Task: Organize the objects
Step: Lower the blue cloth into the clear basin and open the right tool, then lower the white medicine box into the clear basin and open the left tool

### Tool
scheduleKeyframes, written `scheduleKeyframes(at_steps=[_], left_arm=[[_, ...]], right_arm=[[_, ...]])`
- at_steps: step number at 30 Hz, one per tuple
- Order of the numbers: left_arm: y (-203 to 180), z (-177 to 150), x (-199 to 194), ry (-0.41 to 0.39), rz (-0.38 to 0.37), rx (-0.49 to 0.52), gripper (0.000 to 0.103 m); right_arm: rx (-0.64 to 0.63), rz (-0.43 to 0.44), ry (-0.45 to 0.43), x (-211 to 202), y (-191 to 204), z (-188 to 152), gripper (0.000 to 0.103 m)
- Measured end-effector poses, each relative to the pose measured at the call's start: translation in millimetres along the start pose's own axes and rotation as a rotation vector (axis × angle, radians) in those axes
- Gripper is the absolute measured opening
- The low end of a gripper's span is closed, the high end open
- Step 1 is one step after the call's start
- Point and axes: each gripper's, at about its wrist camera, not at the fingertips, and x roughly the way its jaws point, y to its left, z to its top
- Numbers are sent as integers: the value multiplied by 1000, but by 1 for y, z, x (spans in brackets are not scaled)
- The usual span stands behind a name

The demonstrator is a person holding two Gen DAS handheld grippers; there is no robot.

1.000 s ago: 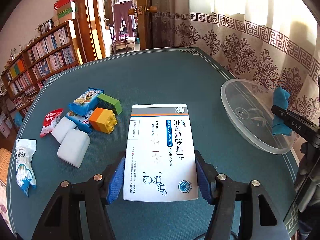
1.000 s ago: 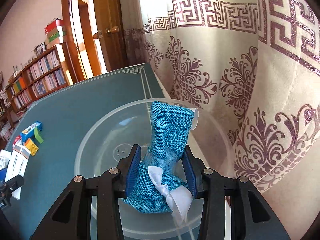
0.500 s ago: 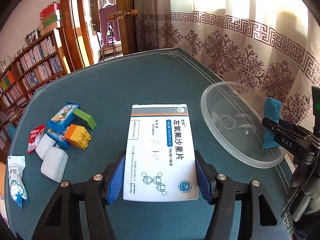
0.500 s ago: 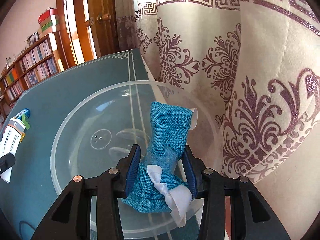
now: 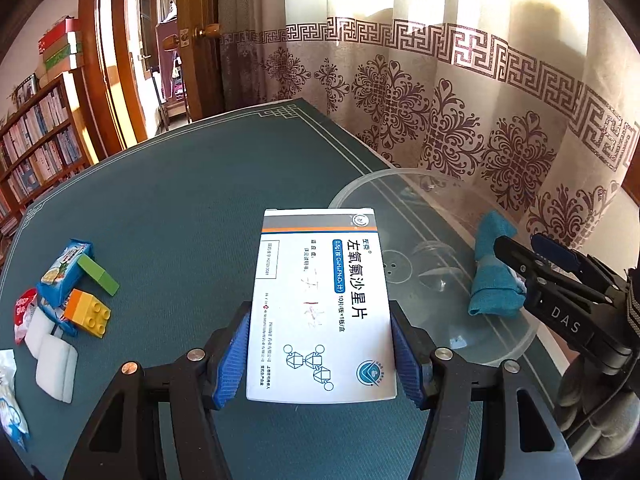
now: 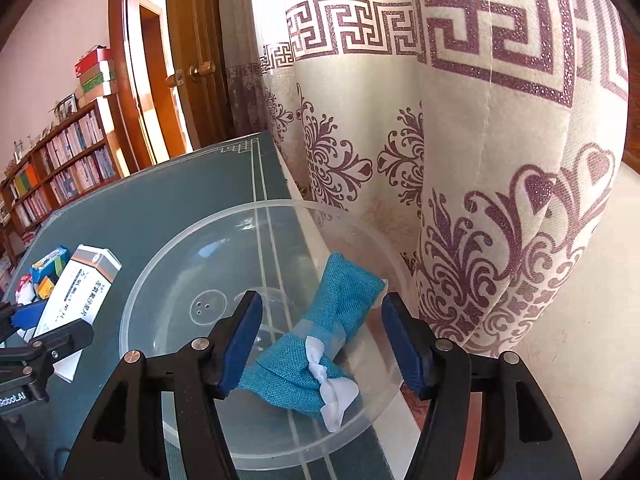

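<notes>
Right wrist view: the right gripper (image 6: 322,340) is releasing the blue pouch (image 6: 316,344) into the clear bowl (image 6: 168,240), jaws just opened, pads clear. The pouch is lying diagonally, bow end nearest. The left gripper (image 5: 322,356) is clamping the medicine box (image 5: 320,308), long axis pointing away, beside the bowl, presumably for depositing next.

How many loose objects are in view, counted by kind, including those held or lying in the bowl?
Medicine box: 1
Blue cloth pouch: 1
Toy bricks: 2
White sponges: 2
Sachets and packets: 3
Total: 9
</notes>
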Motion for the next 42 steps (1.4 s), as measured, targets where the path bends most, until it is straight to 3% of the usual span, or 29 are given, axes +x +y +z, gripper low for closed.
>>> scheduleKeyframes(at_steps=[12, 16, 30, 37, 42], left_arm=[[-26, 31, 27, -34, -54, 63, 67], [-21, 37, 36, -46, -84, 24, 88], [3, 14, 26, -45, 11, -28, 91], [2, -2, 15, -58, 23, 7, 94], [-2, -5, 30, -49, 114, 50, 96]], right_arm=[[-10, 13, -14, -4, 6, -4, 64], [-7, 11, -15, -4, 4, -5, 64], [-22, 32, -3, -3, 8, -9, 64], [-21, 40, 4, 1, 11, -6, 64], [-21, 41, 4, 1, 12, -7, 64]])
